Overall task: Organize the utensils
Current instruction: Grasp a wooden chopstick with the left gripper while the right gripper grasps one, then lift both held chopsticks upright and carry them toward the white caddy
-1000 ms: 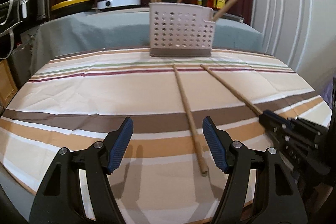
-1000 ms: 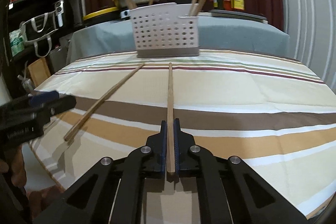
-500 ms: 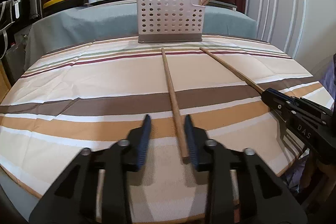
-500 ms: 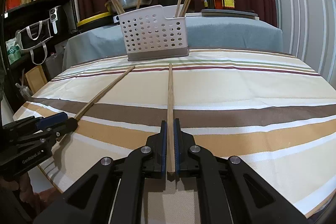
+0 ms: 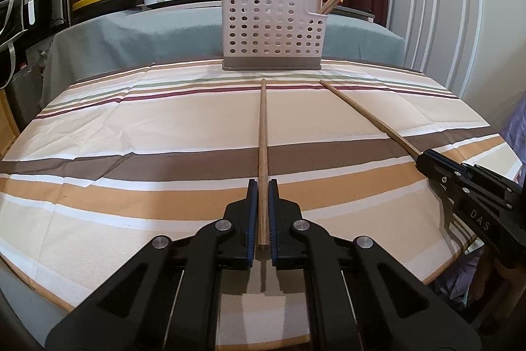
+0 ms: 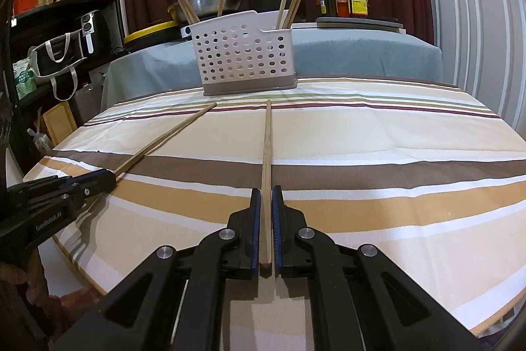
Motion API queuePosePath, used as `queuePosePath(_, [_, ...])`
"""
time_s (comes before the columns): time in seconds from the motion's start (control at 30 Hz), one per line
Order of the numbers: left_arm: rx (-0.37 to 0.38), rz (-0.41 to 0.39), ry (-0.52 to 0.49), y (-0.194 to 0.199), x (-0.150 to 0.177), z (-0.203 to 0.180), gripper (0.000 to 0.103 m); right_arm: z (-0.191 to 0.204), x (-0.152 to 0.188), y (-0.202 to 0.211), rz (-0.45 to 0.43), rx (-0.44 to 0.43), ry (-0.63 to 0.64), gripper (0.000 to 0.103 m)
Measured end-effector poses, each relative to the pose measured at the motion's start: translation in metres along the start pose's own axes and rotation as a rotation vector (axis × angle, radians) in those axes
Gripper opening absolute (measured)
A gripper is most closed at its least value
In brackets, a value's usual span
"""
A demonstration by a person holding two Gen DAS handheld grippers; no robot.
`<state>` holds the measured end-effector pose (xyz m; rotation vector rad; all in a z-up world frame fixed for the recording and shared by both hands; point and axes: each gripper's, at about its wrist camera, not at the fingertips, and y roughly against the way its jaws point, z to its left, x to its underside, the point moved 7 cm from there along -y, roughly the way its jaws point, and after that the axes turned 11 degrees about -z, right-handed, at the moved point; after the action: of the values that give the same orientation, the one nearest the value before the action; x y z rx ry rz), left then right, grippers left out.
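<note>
While each gripper pinches the near end of a chopstick, left gripper (image 5: 262,186) on the left stick (image 5: 262,134) and right gripper (image 6: 266,191) on the right stick (image 6: 267,147), both sticks lie flat on bare striped cloth (image 5: 131,127), tips just short of the caddy (image 5: 271,28) by the table's far edge.

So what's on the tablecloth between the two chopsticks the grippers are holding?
Nothing. In the left wrist view, only bare striped tablecloth lies between the left chopstick and the right chopstick. The white utensil caddy stands beyond their tips.
</note>
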<state>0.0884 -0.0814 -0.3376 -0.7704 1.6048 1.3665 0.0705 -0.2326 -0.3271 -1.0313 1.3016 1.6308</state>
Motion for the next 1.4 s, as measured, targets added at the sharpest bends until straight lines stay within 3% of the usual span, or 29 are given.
queuePosePath(0.6, [-0.011,-0.056,-0.015,0.013,-0.013,0.009,0.006,0.009,-0.013,0.013,-0.043,0.001,0.053,0.007])
queuePosePath(1.4, [-0.041,-0.238,-0.023,0.061,-0.081,0.027,0.006,0.01,-0.076,0.046,-0.172,0.037,0.086,0.007])
